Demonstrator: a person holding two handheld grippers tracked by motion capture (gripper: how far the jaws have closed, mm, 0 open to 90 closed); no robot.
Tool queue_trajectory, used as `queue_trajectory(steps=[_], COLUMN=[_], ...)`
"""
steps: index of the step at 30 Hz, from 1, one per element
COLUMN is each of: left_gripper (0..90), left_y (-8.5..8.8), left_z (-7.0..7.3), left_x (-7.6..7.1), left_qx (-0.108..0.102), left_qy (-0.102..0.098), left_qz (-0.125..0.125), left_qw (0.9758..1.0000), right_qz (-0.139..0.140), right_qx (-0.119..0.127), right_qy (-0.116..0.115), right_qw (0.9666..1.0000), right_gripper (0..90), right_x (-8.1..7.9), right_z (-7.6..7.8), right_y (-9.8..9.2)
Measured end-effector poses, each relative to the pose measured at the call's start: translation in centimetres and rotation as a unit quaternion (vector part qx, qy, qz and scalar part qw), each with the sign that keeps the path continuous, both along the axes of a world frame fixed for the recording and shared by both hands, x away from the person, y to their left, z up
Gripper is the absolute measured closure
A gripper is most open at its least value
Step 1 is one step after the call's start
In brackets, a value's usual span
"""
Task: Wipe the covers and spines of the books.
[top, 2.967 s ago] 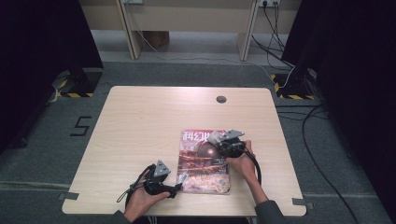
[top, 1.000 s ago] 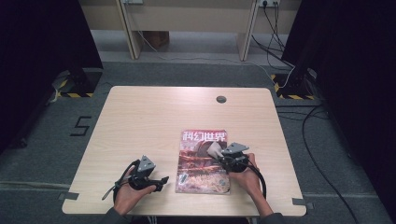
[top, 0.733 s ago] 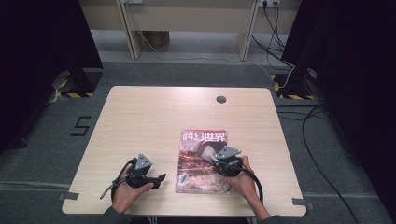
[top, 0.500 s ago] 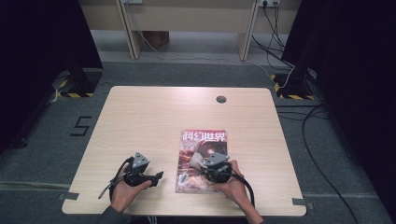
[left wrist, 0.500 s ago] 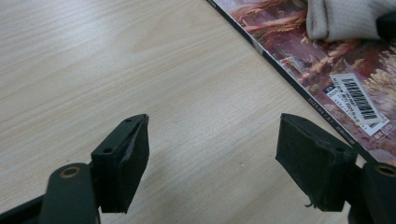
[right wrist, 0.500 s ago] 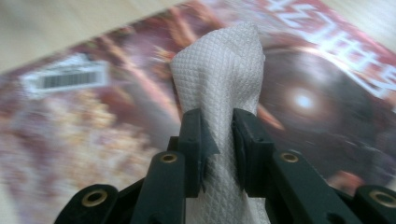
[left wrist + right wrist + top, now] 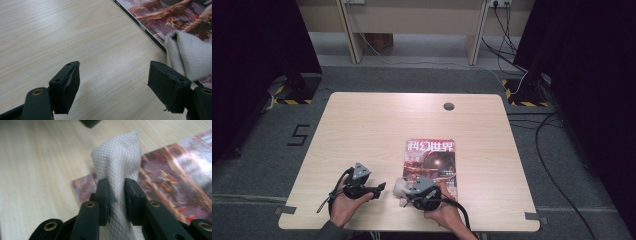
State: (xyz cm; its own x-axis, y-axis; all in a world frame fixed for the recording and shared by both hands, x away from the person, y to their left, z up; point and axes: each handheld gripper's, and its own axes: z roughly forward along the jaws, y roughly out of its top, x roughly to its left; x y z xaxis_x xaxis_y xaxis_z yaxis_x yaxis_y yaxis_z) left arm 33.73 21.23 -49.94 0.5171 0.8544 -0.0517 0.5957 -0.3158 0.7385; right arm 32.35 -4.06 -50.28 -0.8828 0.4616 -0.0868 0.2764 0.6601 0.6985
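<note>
Right gripper view: right gripper (image 7: 117, 195) jaws clamped on a white cloth (image 7: 117, 162) (quilted weave) over the magazine's (image 7: 175, 177) near-left corner; left gripper (image 7: 113, 82) jaws apart, above bare surface (image 7: 50, 37) beside it.

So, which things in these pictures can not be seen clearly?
- Magazine: its near left corner in the high view is hidden by the right tool and the white cloth.
- Cloth: its lower end in the right gripper view is cut off by the bottom edge.
- Cover text: too small in the high view, blurred in the right gripper view.
</note>
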Motion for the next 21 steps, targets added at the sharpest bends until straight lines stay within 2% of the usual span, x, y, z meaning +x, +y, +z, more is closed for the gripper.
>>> queue_trajectory(steps=[3,13,18,21], left_gripper=[25.8,26.0,26.0,26.0], left_y=[0.2,0.6,0.5,0.4], left_z=[0.1,0.2,0.2,0.2], left_x=[0.0,0.1,0.0,0.0], left_qx=[-0.001,-0.006,-0.006,-0.006], left_qy=[-0.006,-0.008,-0.009,-0.009], left_qz=[0.005,0.016,0.012,0.013], left_qw=[1.0,0.9998,0.9999,0.9999], right_qz=[0.017,0.039,0.033,0.008], right_qx=[0.001,0.001,0.001,0.002], right_qy=[0.005,0.01,0.014,0.013], right_qw=[0.9998,0.9992,0.9994,0.9999], right_gripper=[74.4,74.3,74.4,74.4], right_x=[-0.6,-1.4,-1.3,-0.9], right_z=[0.0,0.1,0.1,0.2], right_y=[0.6,1.3,0.2,-1.4])
